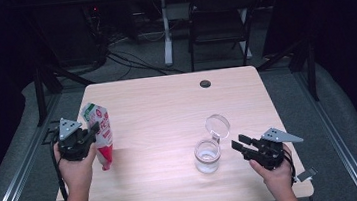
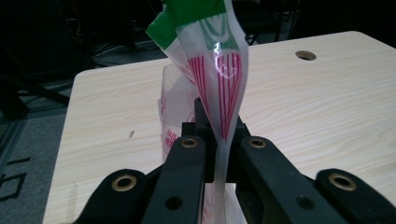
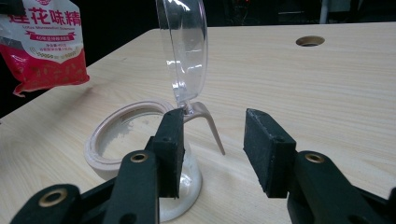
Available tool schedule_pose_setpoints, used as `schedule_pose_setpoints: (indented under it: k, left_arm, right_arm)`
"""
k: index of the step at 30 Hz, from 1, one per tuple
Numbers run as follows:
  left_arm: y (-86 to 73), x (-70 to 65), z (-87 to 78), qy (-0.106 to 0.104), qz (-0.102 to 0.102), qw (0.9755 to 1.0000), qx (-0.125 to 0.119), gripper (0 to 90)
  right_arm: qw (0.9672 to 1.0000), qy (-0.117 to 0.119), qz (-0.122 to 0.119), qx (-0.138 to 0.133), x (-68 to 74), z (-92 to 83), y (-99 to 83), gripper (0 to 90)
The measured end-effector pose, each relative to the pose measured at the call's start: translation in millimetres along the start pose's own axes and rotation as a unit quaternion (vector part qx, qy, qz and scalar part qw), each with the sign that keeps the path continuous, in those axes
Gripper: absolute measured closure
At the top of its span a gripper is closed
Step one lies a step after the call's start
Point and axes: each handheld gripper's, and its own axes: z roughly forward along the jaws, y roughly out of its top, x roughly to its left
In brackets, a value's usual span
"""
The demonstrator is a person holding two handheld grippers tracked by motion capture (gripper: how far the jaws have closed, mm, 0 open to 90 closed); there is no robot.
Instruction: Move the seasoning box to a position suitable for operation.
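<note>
1. The person's forearms enter from the near edge of the counter [image 1: 166, 97], one on each side.
2. The left hand [image 1: 76, 166] is at the near left, wrapped around the left gripper [image 1: 92, 132], which points toward the far right.
3. The left gripper is clamped on a bag [image 1: 100, 134], white and red with a green top. In the left gripper view the jaws pinch a thin fold of the bag [image 2: 219, 79], which rises upright between them.
4. The bag sits at the counter's left edge and appears lifted off the surface.
5. The right hand [image 1: 277, 173] is at the near right, holding the right gripper [image 1: 237, 145] roughly level and aimed left.
6. The right gripper's jaws stand apart with nothing between the pads.
7. A clear jar [image 1: 207, 155] stands just left of the right gripper, its hinged lid [image 1: 218, 125] flipped up on the far side.
8. In the right gripper view the jar [image 3: 126, 140] is just ahead of the left jaw, with its lid [image 3: 184, 51] upright.
9. A small round hole [image 1: 205, 83] is in the far part of the counter.
</note>
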Motion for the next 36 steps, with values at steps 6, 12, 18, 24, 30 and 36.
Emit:
schedule_pose_setpoints:
  k: [6, 12, 18, 24, 30, 36]
  left_arm:
    - [3.3, -17.6, 2.7, -0.021, 0.023, 0.9995, 0.005, 90.0]
    - [4.7, -41.7, 9.0, -0.050, 0.055, 0.9971, 0.016, 90.0]
    - [4.7, -67.9, 13.0, -0.083, 0.084, 0.9929, 0.017, 90.0]
    - [2.9, -92.8, 17.1, -0.123, 0.105, 0.9867, 0.019, 90.0]
    - [2.3, -112.4, 15.5, -0.173, 0.111, 0.9787, 0.008, 90.0]
    - [-3.3, -132.5, 19.0, -0.208, 0.130, 0.9693, 0.011, 90.0]
  right_arm:
    - [1.0000, -0.001, -0.001, 0.002, -0.7, -0.5, 0.1, 58.0]
    - [1.0000, -0.001, 0.000, -0.001, -0.4, -0.4, 0.1, 58.0]
    - [1.0000, -0.003, -0.003, 0.003, -1.0, -0.8, 0.1, 58.0]
    - [1.0000, -0.006, -0.004, 0.002, -1.2, -1.6, -0.2, 58.0]
    - [1.0000, -0.007, -0.004, -0.001, -1.5, -2.4, -0.2, 58.0]
    - [0.9999, -0.010, -0.010, 0.001, -0.9, -2.2, 0.0, 57.4]
